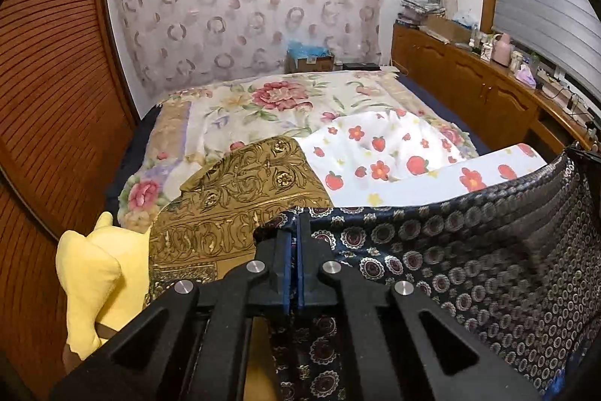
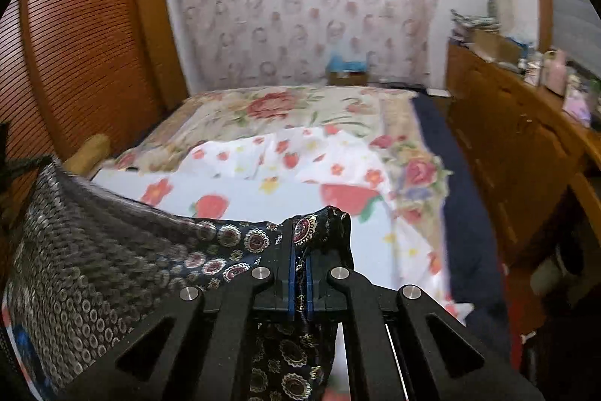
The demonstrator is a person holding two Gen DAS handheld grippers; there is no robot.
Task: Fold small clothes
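Folding barely begun: both tongs, left (image 1: pixel 295 232) and right (image 2: pixel 300 235), clamp the dark patterned cloth (image 1: pixel 469 250) stretched above the bed (image 1: pixel 233 104).

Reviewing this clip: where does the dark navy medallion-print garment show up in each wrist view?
Left wrist view: the dark navy medallion-print garment fills the lower right, its edge pinched in the left claw.
Right wrist view: it fills the lower left, a bunched corner pinched in the right claw.
Shared landmark: the white strawberry-and-flower sheet lies just behind it.
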